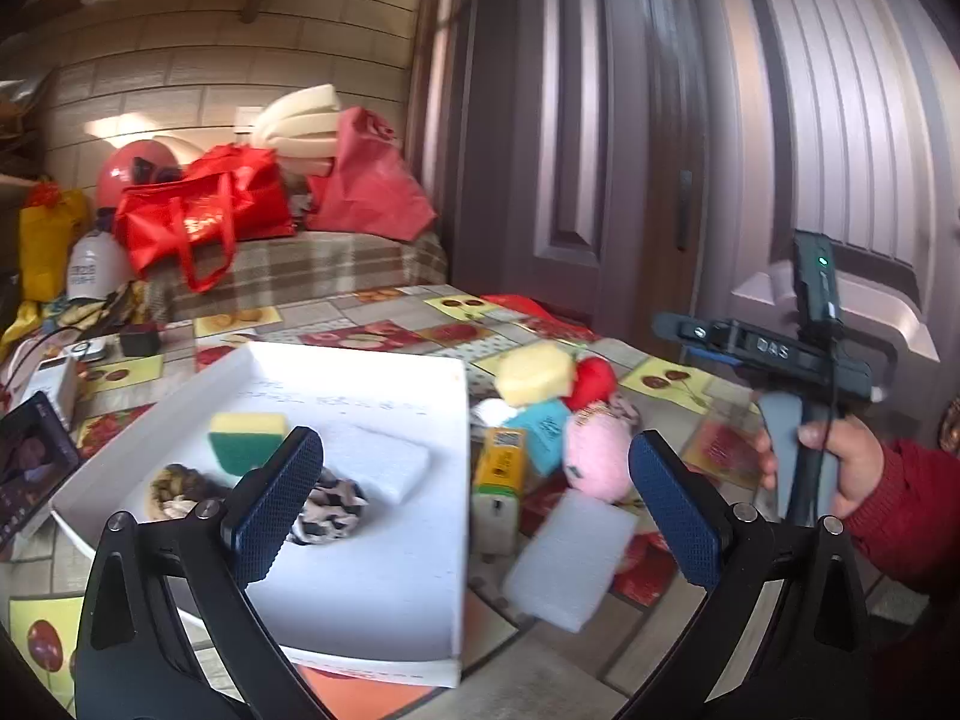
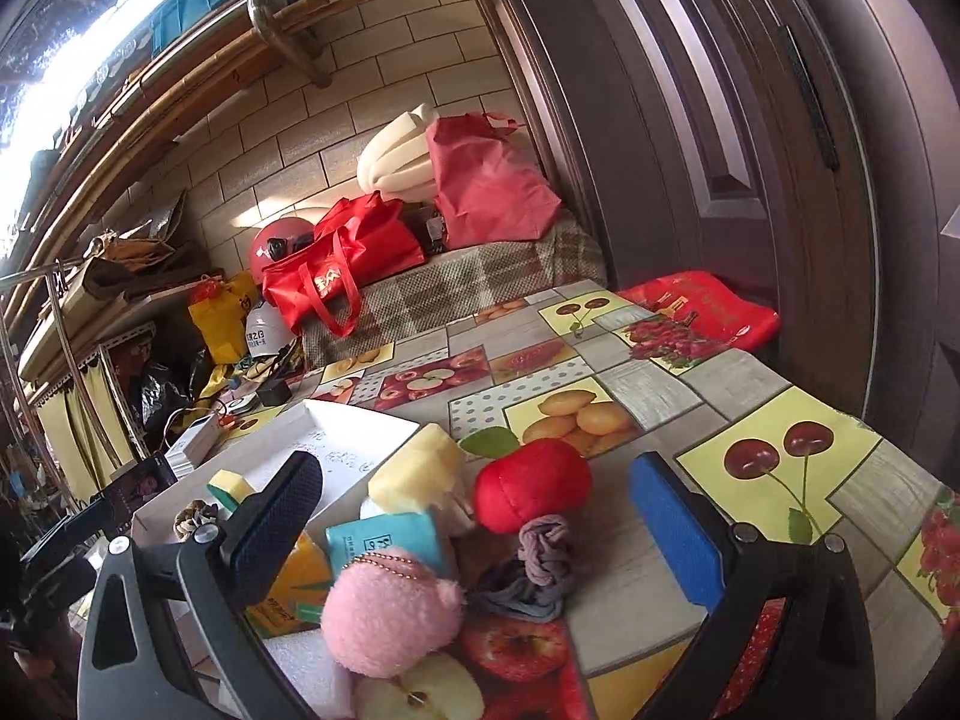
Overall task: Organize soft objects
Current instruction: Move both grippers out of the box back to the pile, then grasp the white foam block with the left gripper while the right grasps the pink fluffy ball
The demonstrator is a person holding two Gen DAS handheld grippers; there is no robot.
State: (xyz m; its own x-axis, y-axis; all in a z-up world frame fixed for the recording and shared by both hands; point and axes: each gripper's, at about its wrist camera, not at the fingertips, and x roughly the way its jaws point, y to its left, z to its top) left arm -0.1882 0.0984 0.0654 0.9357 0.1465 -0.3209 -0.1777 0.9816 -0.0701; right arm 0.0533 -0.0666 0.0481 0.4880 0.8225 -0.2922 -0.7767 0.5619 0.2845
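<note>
A white tray holds a yellow-green sponge, a white foam pad, a braided scrunchie and a patterned scrunchie. My left gripper is open and empty above the tray's right edge. To the right lie a white foam block, a pink plush, a red plush apple, a yellow sponge and tissue packs. My right gripper is open and empty over the pink plush, the grey scrunchie and the red plush apple.
The table has a fruit-print cloth. Red bags and a helmet sit on a covered bench behind. A door stands at the right. A phone and chargers lie at the table's left. The right gripper's body is held at the right.
</note>
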